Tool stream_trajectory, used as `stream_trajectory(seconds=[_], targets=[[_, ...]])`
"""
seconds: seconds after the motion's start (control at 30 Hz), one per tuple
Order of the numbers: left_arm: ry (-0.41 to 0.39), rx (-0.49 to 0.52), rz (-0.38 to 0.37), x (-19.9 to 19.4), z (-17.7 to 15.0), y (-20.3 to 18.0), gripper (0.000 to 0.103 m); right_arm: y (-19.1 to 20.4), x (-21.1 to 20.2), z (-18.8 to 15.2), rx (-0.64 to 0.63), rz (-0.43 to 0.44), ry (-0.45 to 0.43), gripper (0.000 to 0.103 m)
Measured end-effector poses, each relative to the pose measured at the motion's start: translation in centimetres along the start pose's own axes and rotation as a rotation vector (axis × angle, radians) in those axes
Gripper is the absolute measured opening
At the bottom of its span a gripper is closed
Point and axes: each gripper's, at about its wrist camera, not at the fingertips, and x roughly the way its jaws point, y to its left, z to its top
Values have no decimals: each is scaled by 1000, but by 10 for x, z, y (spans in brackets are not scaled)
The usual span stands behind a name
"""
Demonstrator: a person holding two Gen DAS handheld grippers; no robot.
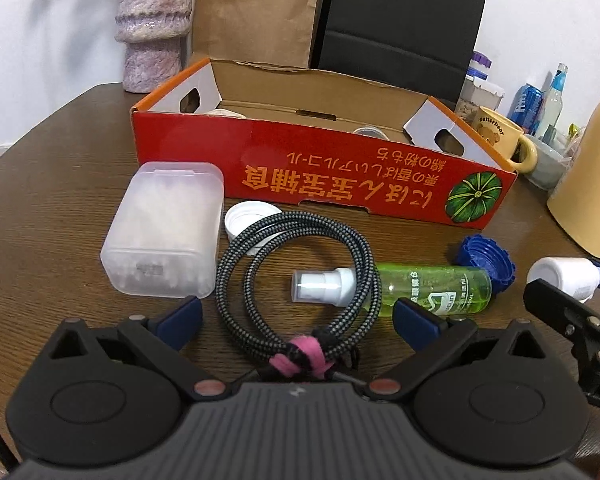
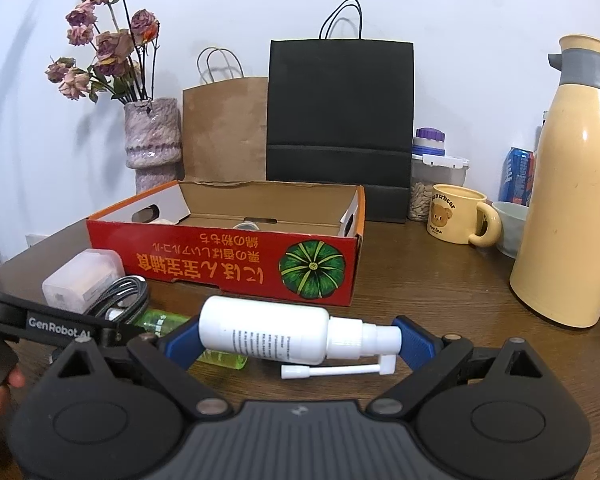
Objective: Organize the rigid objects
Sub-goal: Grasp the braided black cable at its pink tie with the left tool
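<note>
right tool (image 2: 296, 344) clamps white spray bottle (image 2: 264, 334) end to end, above the table just before red box (image 2: 236, 264); left tool (image 1: 296, 316) gapes over braided cable (image 1: 296, 276); carry level, clear the near wall, release low inside.

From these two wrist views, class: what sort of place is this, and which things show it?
Probably a home, at a dining or side table: a vase of dried roses, a bear mug and a cream thermos jug stand against a plain wall, with paper shopping bags behind.
</note>
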Motion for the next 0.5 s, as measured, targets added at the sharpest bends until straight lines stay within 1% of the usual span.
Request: stream_trajectory(seconds=[0.03,0.13,0.17,0.5], targets=[[-1,-2,-2,0,0,0,102,1,0,0,-1,1,0,98],[-10,1,-7,-2,0,0,91,3,0,-1,-7,0,1,98],[-15,5,2,-3,-1,-1,86,4,0,-2,-10,0,1,98],[-27,43,18,-6,-3,-5,83,11,-4,-4,-36,-15,-16,98]])
